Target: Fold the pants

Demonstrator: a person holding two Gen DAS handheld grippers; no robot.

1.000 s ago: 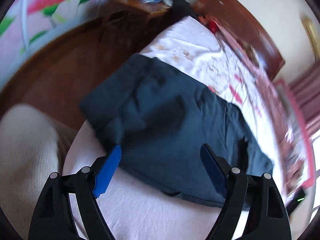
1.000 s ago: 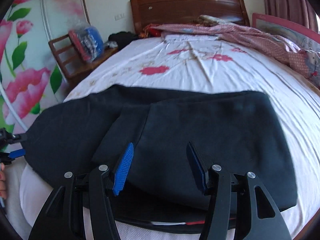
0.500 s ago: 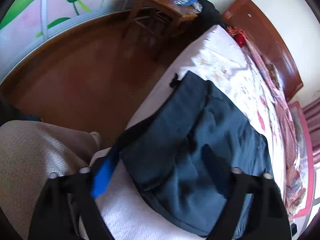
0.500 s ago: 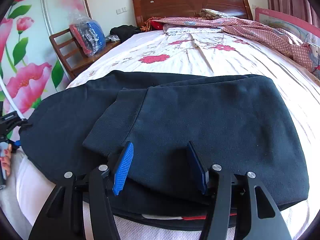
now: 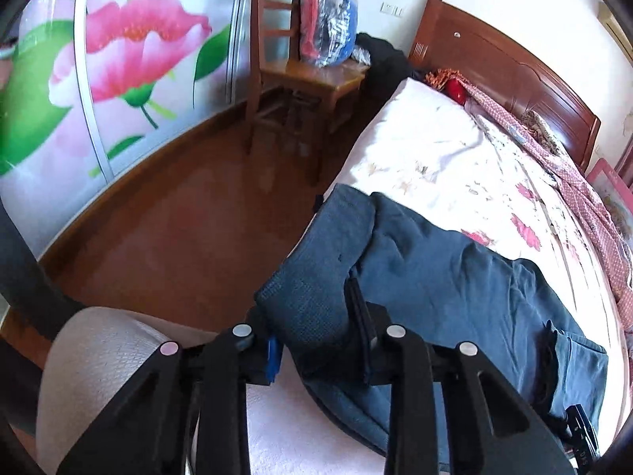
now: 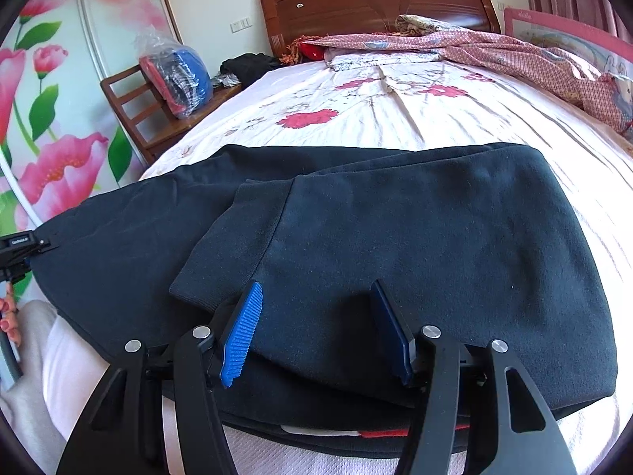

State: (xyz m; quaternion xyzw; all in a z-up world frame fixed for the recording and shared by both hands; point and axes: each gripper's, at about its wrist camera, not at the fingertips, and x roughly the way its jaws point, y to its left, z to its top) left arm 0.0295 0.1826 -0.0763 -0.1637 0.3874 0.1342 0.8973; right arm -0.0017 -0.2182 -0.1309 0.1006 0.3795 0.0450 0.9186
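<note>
You have one pair of dark navy pants [image 6: 395, 245] lying folded across the foot of one bed [image 6: 395, 118], on its white sheet printed with red flowers. The cloth looks thick and soft, like fleece, with a ribbed cuff on the upper layer. Beyond the pants, at the head of the bed, stands a carved reddish wooden headboard [image 6: 376, 0] with a rumpled pink checked blanket [image 6: 494, 47] before it. Beside the bed, on the headboard's left, stands one wooden slat-back chair [image 5: 292, 75] holding a clear plastic bag of clothes [image 5: 328, 27].

Your left tongs [image 5: 316, 340] are closed most of the way, pinching a bunched end of the pants at the bed's edge; cloth fills the narrow gap between the fingers. Your right tongs [image 6: 316, 332] stand wide open at the pants' near edge, blue ridged pads [image 6: 243, 336] either side of the top layer, gripping nothing.
</note>
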